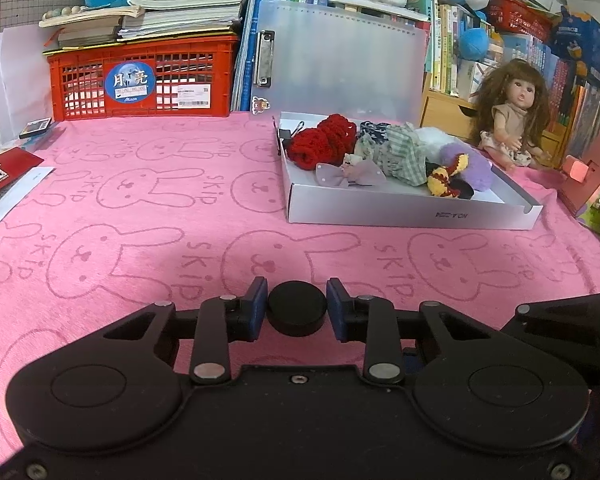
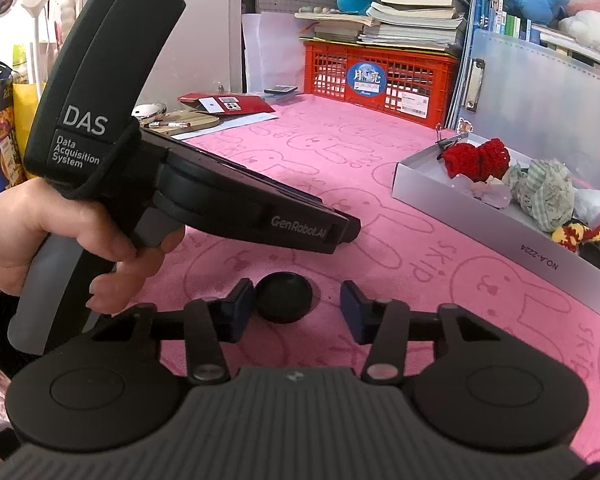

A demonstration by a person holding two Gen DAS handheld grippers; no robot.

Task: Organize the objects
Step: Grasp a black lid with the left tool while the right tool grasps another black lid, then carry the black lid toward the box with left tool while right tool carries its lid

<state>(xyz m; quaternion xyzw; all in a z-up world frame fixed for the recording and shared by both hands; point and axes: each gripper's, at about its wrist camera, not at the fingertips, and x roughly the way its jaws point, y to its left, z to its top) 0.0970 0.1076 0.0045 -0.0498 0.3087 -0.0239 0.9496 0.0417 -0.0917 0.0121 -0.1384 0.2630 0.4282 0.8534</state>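
Left gripper (image 1: pixel 297 307) pads flank the black puck (image 1: pixel 297 308), contact hard to judge; right gripper (image 2: pixel 296 307) stands wider, one pad touching it; grey box (image 1: pixel 412 214) beyond, cut off in the right wrist view.

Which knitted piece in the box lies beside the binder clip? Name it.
The red knitted piece, at the box's left end by the black clip; the yellow-and-red striped one lies further right.
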